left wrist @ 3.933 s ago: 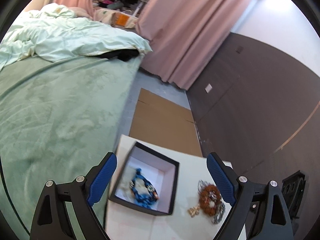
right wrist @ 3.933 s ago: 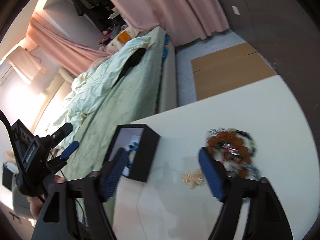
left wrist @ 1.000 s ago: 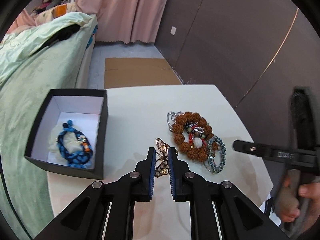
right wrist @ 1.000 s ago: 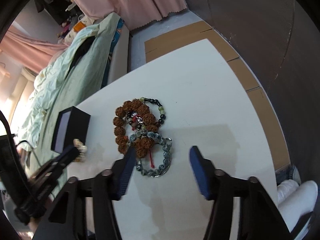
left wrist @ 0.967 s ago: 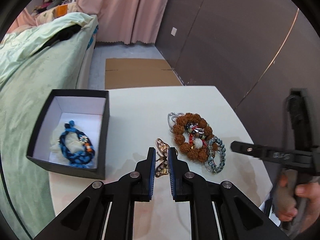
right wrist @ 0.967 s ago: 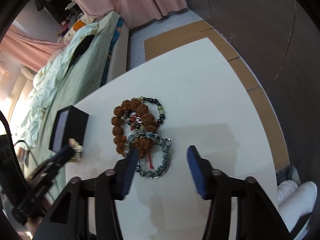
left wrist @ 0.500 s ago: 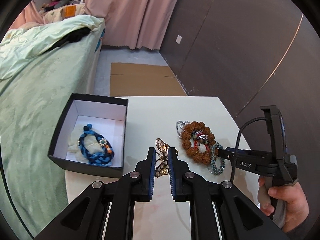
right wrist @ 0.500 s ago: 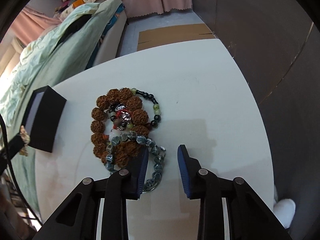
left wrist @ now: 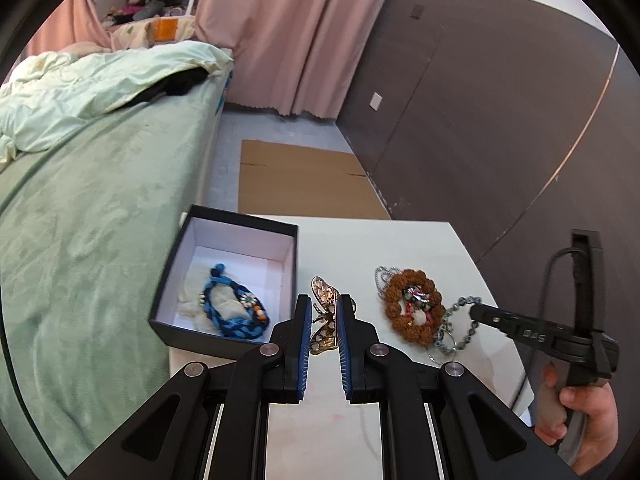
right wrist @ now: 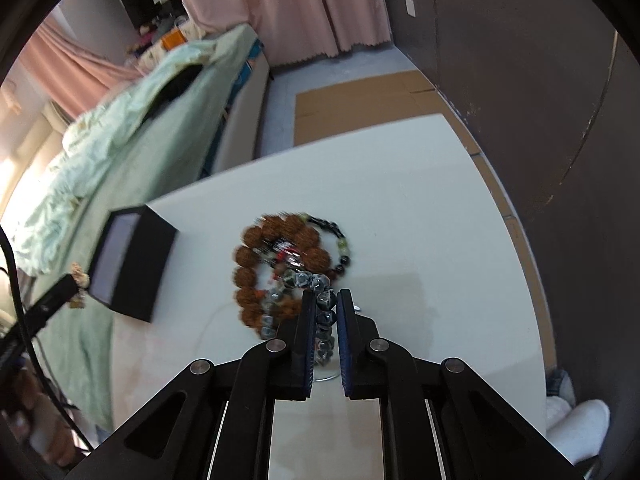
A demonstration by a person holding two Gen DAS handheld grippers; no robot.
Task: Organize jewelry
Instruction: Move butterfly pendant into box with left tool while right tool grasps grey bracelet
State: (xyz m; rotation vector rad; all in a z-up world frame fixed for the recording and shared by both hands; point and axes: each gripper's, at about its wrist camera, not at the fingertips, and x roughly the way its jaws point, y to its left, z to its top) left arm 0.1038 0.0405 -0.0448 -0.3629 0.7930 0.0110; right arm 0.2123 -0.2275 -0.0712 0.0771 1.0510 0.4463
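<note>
My left gripper (left wrist: pixel 323 307) is shut on a gold butterfly brooch (left wrist: pixel 325 300) and holds it above the white table (left wrist: pixel 360 248), just right of the black box (left wrist: pixel 192 328). The box holds a blue braided bracelet (left wrist: pixel 232 312). My right gripper (right wrist: pixel 323 300) is shut on a grey-blue bead bracelet (right wrist: pixel 322 304) at the pile's near side. The pile has a brown seed-bead bracelet (right wrist: pixel 244 276) (left wrist: pixel 412 328) and a black bead bracelet (right wrist: pixel 340 240). The right gripper also shows in the left wrist view (left wrist: pixel 480 312), the left one in the right wrist view (right wrist: pixel 74 284).
A green bed (left wrist: pixel 80 208) runs along the table's left side. Flat cardboard (left wrist: pixel 300 180) lies on the floor beyond the table. A dark wall (left wrist: pixel 500 120) stands to the right. The black box also shows in the right wrist view (right wrist: pixel 136 264).
My right gripper has closed on the grey-blue bead bracelet. My left gripper, still holding the brooch, has moved towards the black box.
</note>
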